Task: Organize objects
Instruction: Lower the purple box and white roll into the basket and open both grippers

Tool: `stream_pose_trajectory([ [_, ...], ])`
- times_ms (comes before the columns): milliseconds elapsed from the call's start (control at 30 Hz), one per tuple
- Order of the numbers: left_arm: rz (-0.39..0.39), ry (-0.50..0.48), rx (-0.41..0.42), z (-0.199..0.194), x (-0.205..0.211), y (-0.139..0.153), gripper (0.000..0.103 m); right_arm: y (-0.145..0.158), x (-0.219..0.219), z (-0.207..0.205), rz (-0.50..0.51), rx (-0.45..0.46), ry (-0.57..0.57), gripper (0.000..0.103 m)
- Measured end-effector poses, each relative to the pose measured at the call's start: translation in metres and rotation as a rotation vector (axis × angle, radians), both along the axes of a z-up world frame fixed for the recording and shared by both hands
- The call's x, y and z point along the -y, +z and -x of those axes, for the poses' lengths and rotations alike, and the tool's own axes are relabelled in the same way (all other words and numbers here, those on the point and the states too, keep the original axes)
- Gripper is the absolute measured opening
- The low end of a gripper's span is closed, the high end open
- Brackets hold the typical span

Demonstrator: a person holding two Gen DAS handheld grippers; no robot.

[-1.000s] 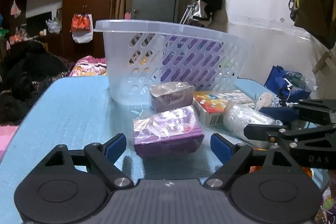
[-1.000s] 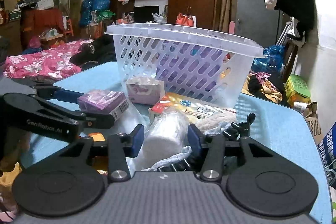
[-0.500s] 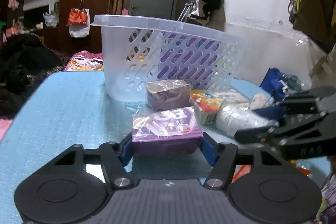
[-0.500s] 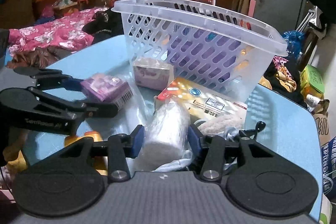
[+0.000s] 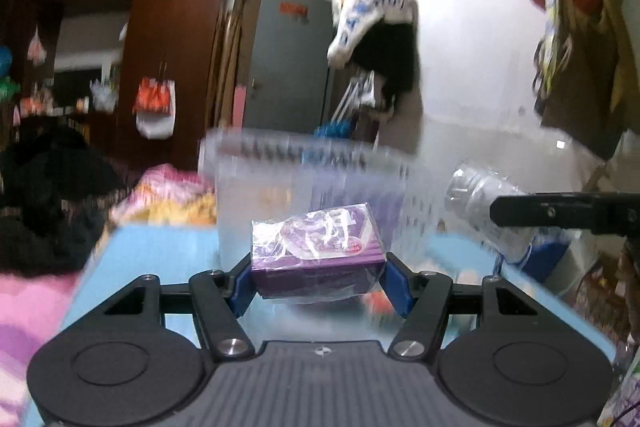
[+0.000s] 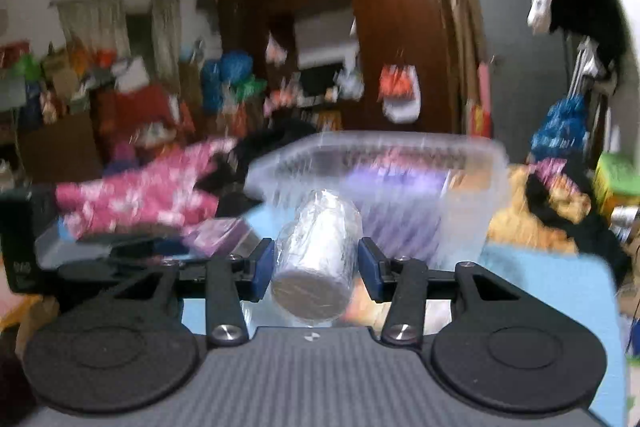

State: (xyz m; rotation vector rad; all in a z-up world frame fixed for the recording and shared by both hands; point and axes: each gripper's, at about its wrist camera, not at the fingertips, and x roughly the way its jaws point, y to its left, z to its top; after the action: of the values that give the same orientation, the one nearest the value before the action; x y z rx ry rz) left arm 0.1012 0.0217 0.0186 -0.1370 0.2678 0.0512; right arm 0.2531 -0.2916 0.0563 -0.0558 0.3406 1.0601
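My left gripper (image 5: 318, 277) is shut on a purple box wrapped in clear film (image 5: 316, 247) and holds it above the blue table (image 5: 152, 251). My right gripper (image 6: 316, 269) is shut on a white roll in clear plastic (image 6: 316, 255), also lifted off the table. Straight ahead stands the clear plastic laundry basket (image 5: 312, 183), blurred by motion. In the left wrist view the roll (image 5: 480, 199) and the right gripper's black finger (image 5: 560, 213) show at the right. In the right wrist view the purple box (image 6: 220, 237) and the left gripper's black frame (image 6: 104, 255) show at the left.
The basket (image 6: 380, 163) sits on the table's far side. A bed with pink bedding (image 6: 136, 195) and dark clothes (image 5: 44, 195) lie to the left. A white wall with hanging bags (image 5: 580, 39) is to the right. Clothes and a green box (image 6: 616, 175) lie beyond the table's right edge.
My left gripper closed on the purple box. Both grippers then rose with their loads, so the basket's rim now sits lower in both views. The other packages on the table have dropped out of sight.
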Motion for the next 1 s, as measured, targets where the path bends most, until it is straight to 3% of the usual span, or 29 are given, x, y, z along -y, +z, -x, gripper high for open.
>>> stream_pose_trajectory([
  [133, -0.010, -0.007, 0.015, -0.033, -0.002, 0.054, 0.067, 0.040, -0.012, -0.020, -0.026, 0.074, -0.093, 0.049],
  [267, -0.066, 0.072, -0.068, -0.093, -0.010, 0.084, 0.067, 0.051, -0.047, -0.060, 0.070, 0.114, -0.226, 0.049],
  [400, -0.038, 0.113, -0.213, -0.142, -0.028, 0.073, 0.067, 0.036, -0.074, -0.094, 0.165, 0.057, -0.291, 0.049],
  [700, -0.019, 0.128, -0.275, -0.165, -0.040, 0.055, 0.068, 0.018, -0.082, -0.114, 0.230, -0.010, -0.334, 0.049],
  [733, -0.027, 0.122, -0.266, -0.164, -0.040, 0.054, 0.074, 0.017, -0.079, -0.112, 0.232, -0.008, -0.333, 0.050],
  [767, -0.038, 0.121, -0.258, -0.162, -0.038, 0.054, 0.089, 0.017, -0.078, -0.113, 0.233, -0.011, -0.333, 0.052],
  [800, -0.048, 0.130, -0.246, -0.159, -0.037, 0.054, 0.095, 0.017, -0.076, -0.113, 0.220, -0.010, -0.336, 0.055],
  [867, -0.056, 0.139, -0.199, -0.147, -0.034, 0.055, 0.099, 0.021, -0.069, -0.110, 0.183, -0.005, -0.340, 0.090],
  [933, -0.045, 0.144, -0.145, -0.128, -0.033, 0.058, 0.099, 0.025, -0.060, -0.099, 0.150, 0.027, -0.336, 0.100],
  [1000, -0.010, 0.117, -0.100, -0.107, -0.032, 0.055, 0.099, 0.026, -0.045, -0.083, 0.102, 0.047, -0.312, 0.102],
])
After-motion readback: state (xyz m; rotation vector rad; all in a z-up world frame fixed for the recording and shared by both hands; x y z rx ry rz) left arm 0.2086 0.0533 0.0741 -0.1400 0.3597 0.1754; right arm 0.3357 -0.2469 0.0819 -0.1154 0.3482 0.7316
